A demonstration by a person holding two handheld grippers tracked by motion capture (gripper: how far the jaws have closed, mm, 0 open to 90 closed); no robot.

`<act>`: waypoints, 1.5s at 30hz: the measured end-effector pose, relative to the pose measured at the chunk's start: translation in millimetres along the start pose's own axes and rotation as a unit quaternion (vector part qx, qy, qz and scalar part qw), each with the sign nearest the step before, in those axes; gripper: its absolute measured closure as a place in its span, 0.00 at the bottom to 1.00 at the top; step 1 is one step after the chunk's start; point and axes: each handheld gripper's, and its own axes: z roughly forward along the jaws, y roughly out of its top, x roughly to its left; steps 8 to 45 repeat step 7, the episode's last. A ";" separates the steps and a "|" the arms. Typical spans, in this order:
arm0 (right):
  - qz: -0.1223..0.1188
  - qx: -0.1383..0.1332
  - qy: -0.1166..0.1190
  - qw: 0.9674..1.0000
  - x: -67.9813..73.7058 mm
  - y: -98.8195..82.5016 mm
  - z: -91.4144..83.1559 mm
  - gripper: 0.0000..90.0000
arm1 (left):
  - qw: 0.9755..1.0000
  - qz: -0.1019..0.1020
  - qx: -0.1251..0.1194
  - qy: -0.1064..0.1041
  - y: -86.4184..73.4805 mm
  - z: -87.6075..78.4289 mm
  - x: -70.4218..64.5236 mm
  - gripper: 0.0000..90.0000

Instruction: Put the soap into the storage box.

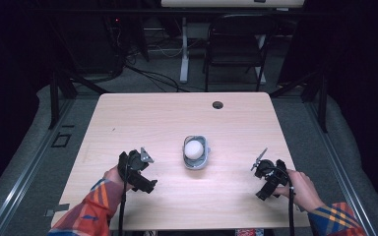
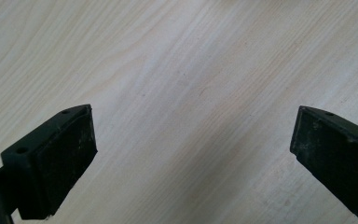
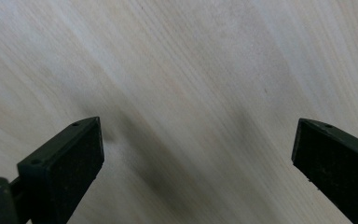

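Note:
A small grey dish (image 1: 196,162) stands at the middle of the light wooden table (image 1: 142,118), and a white round object (image 1: 195,149) sits in it. My left gripper (image 1: 140,178) is held low over the wood to the dish's left, a short way off. In the left gripper view, my left gripper (image 2: 193,140) is open with bare wood between its jaws. My right gripper (image 1: 268,183) is to the dish's right near the front edge. In the right gripper view, my right gripper (image 3: 198,144) is open over bare wood, casting a dark shadow.
A round cable hole (image 1: 217,104) lies near the table's far edge. Behind the table a black chair (image 1: 236,44) stands on the floor beside a white desk leg (image 1: 184,49). Cables run across the floor at the back left.

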 end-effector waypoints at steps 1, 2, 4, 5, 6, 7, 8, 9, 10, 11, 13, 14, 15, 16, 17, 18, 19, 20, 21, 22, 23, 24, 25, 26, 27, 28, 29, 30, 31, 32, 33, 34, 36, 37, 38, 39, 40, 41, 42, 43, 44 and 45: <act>-0.007 0.002 -0.007 1.000 1.5 -0.3 -0.7 0.03 | 1.000 0.000 -0.001 0.000 -0.1 -0.2 -0.1 0.00; -0.006 -0.005 0.000 1.000 2.3 -0.4 -0.5 0.03 | 1.000 0.000 -0.003 0.000 -0.2 -0.6 0.1 0.00; -0.006 -0.004 -0.002 1.000 2.2 0.6 -1.9 0.03 | 1.000 -0.001 -0.003 0.000 -0.2 -0.8 0.4 0.00; -0.007 -0.001 -0.010 1.000 1.8 0.9 -2.4 0.03 | 1.000 -0.001 -0.003 0.000 -0.1 -0.7 0.3 0.00; -0.004 -0.001 -0.007 1.000 0.9 0.8 -1.5 0.03 | 1.000 -0.001 -0.003 0.000 0.1 -0.6 0.2 0.00; -0.009 0.009 -0.008 1.000 -0.5 0.8 -0.8 0.04 | 1.000 0.000 -0.002 0.001 0.3 -0.5 0.1 0.00; -0.009 0.009 -0.008 1.000 -0.5 0.8 -0.8 0.04 | 1.000 0.000 -0.002 0.001 0.3 -0.5 0.1 0.00; -0.009 0.009 -0.008 1.000 -0.5 0.8 -0.8 0.04 | 1.000 0.000 -0.002 0.001 0.3 -0.5 0.1 0.00; -0.009 0.009 -0.008 1.000 -0.5 0.8 -0.8 0.04 | 1.000 0.000 -0.002 0.001 0.3 -0.5 0.1 0.00; -0.009 0.009 -0.008 1.000 -0.5 0.8 -0.8 0.04 | 1.000 0.000 -0.002 0.001 0.3 -0.5 0.1 0.00; -0.009 0.009 -0.008 1.000 -0.5 0.8 -0.8 0.04 | 1.000 0.000 -0.002 0.001 0.3 -0.5 0.1 0.00; -0.009 0.009 -0.008 1.000 -0.5 0.8 -0.8 0.04 | 1.000 0.000 -0.002 0.001 0.3 -0.5 0.1 0.00; -0.009 0.009 -0.008 1.000 -0.5 0.8 -0.8 0.04 | 1.000 0.000 -0.002 0.001 0.3 -0.5 0.1 0.00; -0.009 0.009 -0.008 1.000 -0.5 0.8 -0.8 0.04 | 1.000 0.000 -0.002 0.001 0.3 -0.5 0.1 0.00; -0.009 0.009 -0.008 1.000 -0.5 0.8 -0.8 0.04 | 1.000 0.000 -0.002 0.001 0.3 -0.5 0.1 0.00; -0.009 0.009 -0.008 1.000 -0.5 0.8 -0.8 0.04 | 1.000 0.000 -0.002 0.001 0.3 -0.5 0.1 0.00; -0.009 0.009 -0.008 1.000 -0.5 0.8 -0.8 0.04 | 1.000 0.000 -0.002 0.001 0.3 -0.5 0.1 0.00; -0.009 0.009 -0.008 1.000 -0.5 0.8 -0.8 0.04 | 1.000 0.000 -0.002 0.001 0.3 -0.5 0.1 0.00; -0.009 0.009 -0.008 1.000 -0.5 0.8 -0.8 0.04 | 1.000 0.000 -0.002 0.001 0.3 -0.5 0.1 0.00; -0.009 0.009 -0.008 1.000 -0.5 0.8 -0.8 0.04 | 1.000 0.000 -0.002 0.001 0.3 -0.5 0.1 0.00; -0.009 0.009 -0.008 1.000 -0.5 0.8 -0.8 0.04 | 1.000 0.000 -0.002 0.001 0.3 -0.5 0.1 0.00; -0.009 0.009 -0.008 1.000 -0.5 0.8 -0.8 0.04 | 1.000 0.000 -0.002 0.001 0.3 -0.5 0.1 0.00; -0.009 0.009 -0.008 1.000 -0.5 0.8 -0.8 0.04 | 1.000 0.000 -0.002 0.001 0.3 -0.5 0.1 0.00; -0.009 0.009 -0.008 1.000 -0.5 0.8 -0.8 0.04 | 1.000 0.000 -0.002 0.001 0.3 -0.5 0.1 0.00; -0.009 0.009 -0.008 1.000 -0.5 0.8 -0.8 0.04 | 1.000 0.000 -0.002 0.001 0.3 -0.5 0.1 0.00; -0.009 0.009 -0.008 1.000 -0.5 0.8 -0.8 0.04 | 1.000 0.000 -0.002 0.001 0.3 -0.5 0.1 0.00; -0.009 0.009 -0.008 1.000 -0.5 0.8 -0.8 0.04 | 1.000 0.000 -0.002 0.001 0.3 -0.5 0.1 0.00; -0.009 0.009 -0.008 1.000 -0.5 0.8 -0.8 0.04 | 1.000 0.000 -0.002 0.001 0.3 -0.5 0.1 0.00; -0.009 0.009 -0.008 1.000 -0.5 0.8 -0.8 0.04 | 1.000 0.000 -0.002 0.001 0.3 -0.5 0.1 0.00; -0.009 0.009 -0.008 1.000 -0.5 0.8 -0.8 0.04 | 1.000 0.000 -0.002 0.001 0.3 -0.5 0.1 0.00; -0.009 0.009 -0.008 1.000 -0.5 0.8 -0.8 0.04 | 1.000 0.000 -0.002 0.001 0.3 -0.5 0.1 0.00; -0.009 0.009 -0.008 1.000 -0.5 0.8 -0.8 0.04 | 1.000 0.000 -0.002 0.001 0.3 -0.5 0.1 0.00; -0.009 0.009 -0.008 1.000 -0.5 0.8 -0.8 0.04 | 1.000 0.000 -0.002 0.001 0.3 -0.5 0.1 0.00; -0.009 0.009 -0.008 1.000 -0.5 0.8 -0.8 0.04 | 1.000 0.000 -0.002 0.001 0.3 -0.5 0.1 0.00; -0.009 0.009 -0.008 1.000 -0.5 0.8 -0.8 0.04 | 1.000 0.000 -0.002 0.001 0.3 -0.5 0.1 0.00; -0.009 0.009 -0.008 1.000 -0.5 0.8 -0.8 0.04 | 1.000 0.000 -0.002 0.001 0.3 -0.5 0.1 0.00; -0.009 0.009 -0.008 1.000 -0.5 0.8 -0.8 0.04 | 1.000 0.000 -0.002 0.001 0.3 -0.5 0.1 0.00; -0.009 0.009 -0.008 1.000 -0.5 0.8 -0.8 0.04 | 1.000 0.000 -0.002 0.001 0.3 -0.5 0.1 0.00; -0.009 0.009 -0.008 1.000 -0.5 0.8 -0.8 0.04 | 1.000 0.000 -0.002 0.001 0.3 -0.5 0.1 0.00; -0.009 0.009 -0.008 1.000 -0.5 0.8 -0.8 0.04 | 1.000 0.000 -0.002 0.001 0.3 -0.5 0.1 0.00; -0.009 0.009 -0.008 1.000 -0.5 0.8 -0.8 0.04 | 1.000 0.000 -0.002 0.001 0.3 -0.5 0.1 0.00; -0.009 0.009 -0.008 1.000 -0.5 0.8 -0.8 0.04 | 1.000 0.000 -0.002 0.001 0.3 -0.5 0.1 0.00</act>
